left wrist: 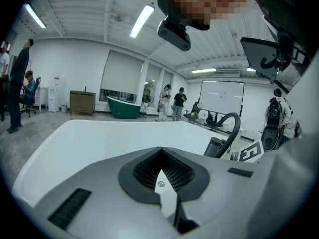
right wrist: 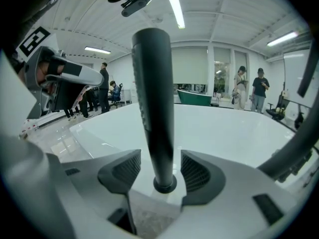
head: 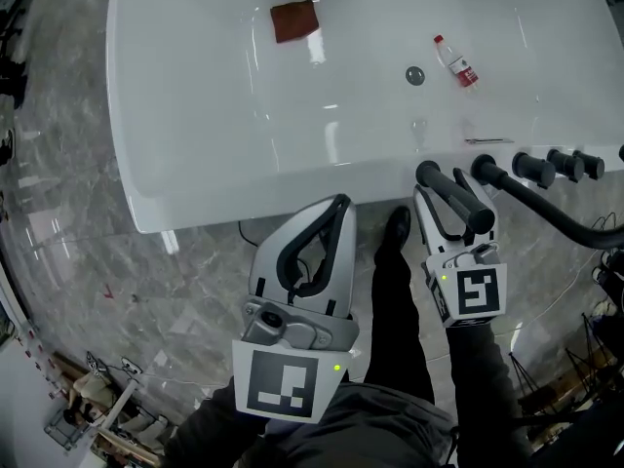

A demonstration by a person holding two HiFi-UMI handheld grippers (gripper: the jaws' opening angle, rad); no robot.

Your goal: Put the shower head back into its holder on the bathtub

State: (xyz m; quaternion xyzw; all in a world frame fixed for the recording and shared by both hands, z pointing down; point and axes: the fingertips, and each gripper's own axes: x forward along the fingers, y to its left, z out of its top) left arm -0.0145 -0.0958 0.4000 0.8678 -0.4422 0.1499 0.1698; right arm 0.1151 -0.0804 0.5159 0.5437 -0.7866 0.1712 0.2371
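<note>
Slim, matt black shower head (right wrist: pixel 153 108), shaped like a straight rod, standing close to upright with a slight lean. Lower end seated in the holder (right wrist: pixel 164 184), a small round black ring set flat on the white rim. White, glossy bathtub (head: pixel 244 188) with rounded corners, lying crosswise in the head view, with the holder on its near rim toward the right end.
</note>
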